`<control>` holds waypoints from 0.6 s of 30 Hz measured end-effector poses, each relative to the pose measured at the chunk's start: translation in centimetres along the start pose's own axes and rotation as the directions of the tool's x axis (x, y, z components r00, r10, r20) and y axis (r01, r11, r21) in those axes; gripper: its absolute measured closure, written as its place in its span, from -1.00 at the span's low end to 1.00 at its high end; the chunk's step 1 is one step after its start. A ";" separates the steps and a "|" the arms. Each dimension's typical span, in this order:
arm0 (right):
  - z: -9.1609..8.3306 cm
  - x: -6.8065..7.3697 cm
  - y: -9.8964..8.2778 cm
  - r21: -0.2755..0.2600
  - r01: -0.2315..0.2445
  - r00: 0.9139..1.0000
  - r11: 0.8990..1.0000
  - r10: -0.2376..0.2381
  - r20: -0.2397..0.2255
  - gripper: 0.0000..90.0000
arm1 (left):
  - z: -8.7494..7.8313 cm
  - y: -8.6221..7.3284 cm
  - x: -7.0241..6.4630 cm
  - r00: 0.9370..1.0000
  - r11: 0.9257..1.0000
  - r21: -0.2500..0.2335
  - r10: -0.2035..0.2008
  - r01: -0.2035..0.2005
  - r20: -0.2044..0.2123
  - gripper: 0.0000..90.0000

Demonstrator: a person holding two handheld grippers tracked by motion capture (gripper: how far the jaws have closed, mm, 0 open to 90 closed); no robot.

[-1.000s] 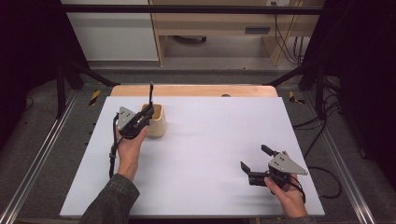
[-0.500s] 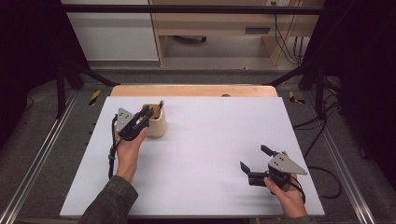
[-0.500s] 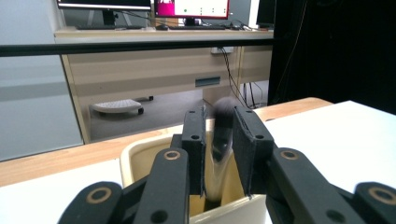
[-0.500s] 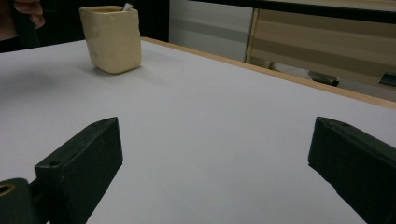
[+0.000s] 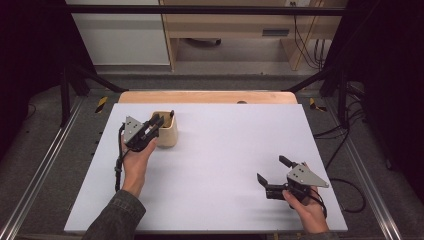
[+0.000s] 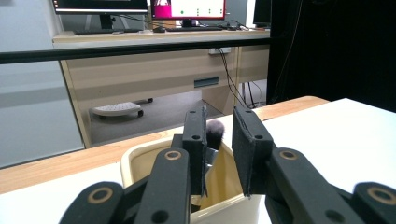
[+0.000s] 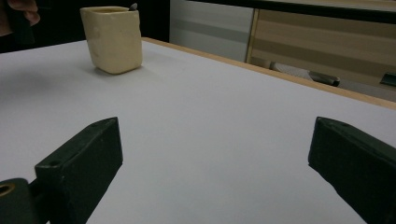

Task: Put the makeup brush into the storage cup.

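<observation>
A cream cup point(image 5: 169, 134) stands at the table's back left, also seen in the right gripper view point(image 7: 114, 39). A dark makeup brush point(image 5: 172, 114) leans inside it, bristle end up at the far rim. In the left gripper view the brush point(image 6: 215, 131) rests in the cup point(image 6: 140, 156) just behind the left pad. My left gripper point(image 5: 159, 120) hovers over the cup's near rim, its jaws point(image 6: 219, 119) a narrow gap apart with nothing between them. Near the front right my right gripper point(image 5: 271, 169) stands wide open point(image 7: 215, 154) over bare table.
The white table top point(image 5: 225, 150) has a wooden strip point(image 5: 205, 96) along its far edge. Behind it stand a desk and cabinets. Metal rails point(image 5: 40, 170) and cables run along both sides of the table.
The brush stood upright in the left gripper's jaws above the cup. It then tipped over and now leans in the cup, free of the pads. Neither hand has shifted.
</observation>
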State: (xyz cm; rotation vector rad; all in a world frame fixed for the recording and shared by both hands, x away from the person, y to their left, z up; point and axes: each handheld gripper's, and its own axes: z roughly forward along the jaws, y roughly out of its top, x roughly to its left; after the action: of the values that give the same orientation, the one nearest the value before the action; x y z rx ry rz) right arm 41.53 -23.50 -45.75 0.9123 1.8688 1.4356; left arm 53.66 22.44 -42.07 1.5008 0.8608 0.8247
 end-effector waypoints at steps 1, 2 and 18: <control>0.0 0.0 0.0 0.000 0.000 1.000 1.000 0.000 0.000 -0.92 | 0.0 0.0 0.0 1.000 1.000 0.000 0.001 -0.001 0.001 0.67; 0.0 0.0 0.0 0.000 0.000 1.000 1.000 0.000 0.000 -0.92 | -0.1 0.1 0.0 1.000 1.000 0.000 0.002 -0.002 0.002 0.67; 0.1 0.1 0.0 0.005 0.002 1.000 1.000 -0.002 0.000 -0.92 | -1.0 0.1 -0.3 1.000 1.000 0.011 0.016 -0.016 0.026 0.45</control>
State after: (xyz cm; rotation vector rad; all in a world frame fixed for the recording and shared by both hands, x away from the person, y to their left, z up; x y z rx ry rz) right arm 41.53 -23.41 -45.79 0.9124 1.8744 1.4302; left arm 52.61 22.63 -41.88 1.5270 0.8362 0.8113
